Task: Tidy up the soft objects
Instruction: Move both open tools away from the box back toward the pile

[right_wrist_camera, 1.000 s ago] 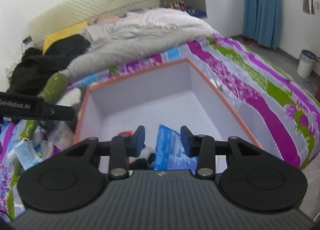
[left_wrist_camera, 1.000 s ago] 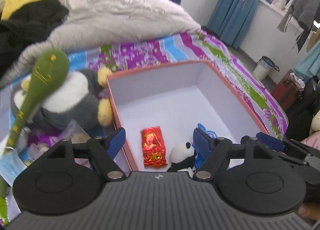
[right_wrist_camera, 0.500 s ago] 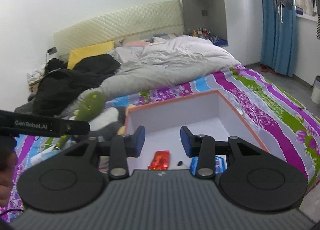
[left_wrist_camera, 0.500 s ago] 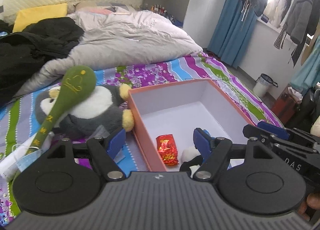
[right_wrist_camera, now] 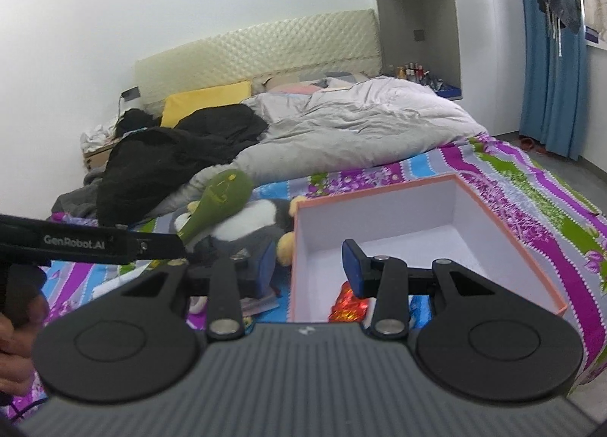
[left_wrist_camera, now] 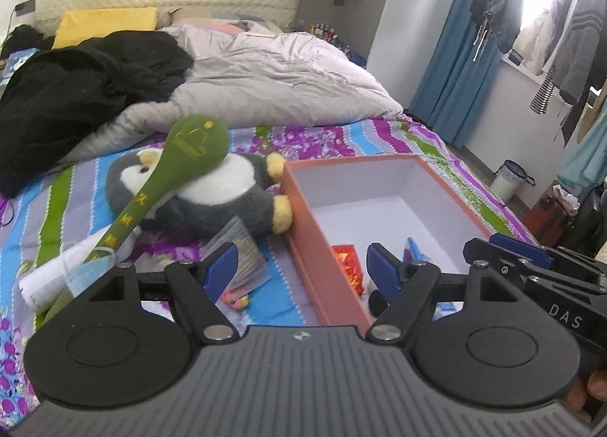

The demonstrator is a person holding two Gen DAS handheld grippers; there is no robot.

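Note:
An orange box (left_wrist_camera: 303,216) with a white inside sits on the striped bedsheet. In it lie a red foil packet (left_wrist_camera: 347,266), a blue packet (left_wrist_camera: 415,251) and a small panda toy (left_wrist_camera: 375,298), mostly hidden behind a finger. Left of the box lies a grey-and-white penguin plush (left_wrist_camera: 216,194), with a green plush spoon (left_wrist_camera: 189,148) resting across it. My left gripper (left_wrist_camera: 301,270) hovers open over the box's near left wall, holding nothing. My right gripper (right_wrist_camera: 309,266) hangs above the box's (right_wrist_camera: 512,247) near left corner, jaws apart with nothing between them, above the red packet (right_wrist_camera: 347,304).
Loose packets and papers (left_wrist_camera: 242,262) and a white roll (left_wrist_camera: 60,273) lie on the sheet left of the box. A grey duvet (left_wrist_camera: 273,72), black clothes (left_wrist_camera: 76,91) and a yellow pillow (left_wrist_camera: 106,21) fill the bed's far end. A bin (left_wrist_camera: 510,179) stands on the floor at right.
Both grippers have drawn back and up from the box, so the box now looks smaller and farther. The penguin and green spoon have come fully into view. Jaw openings are unchanged.

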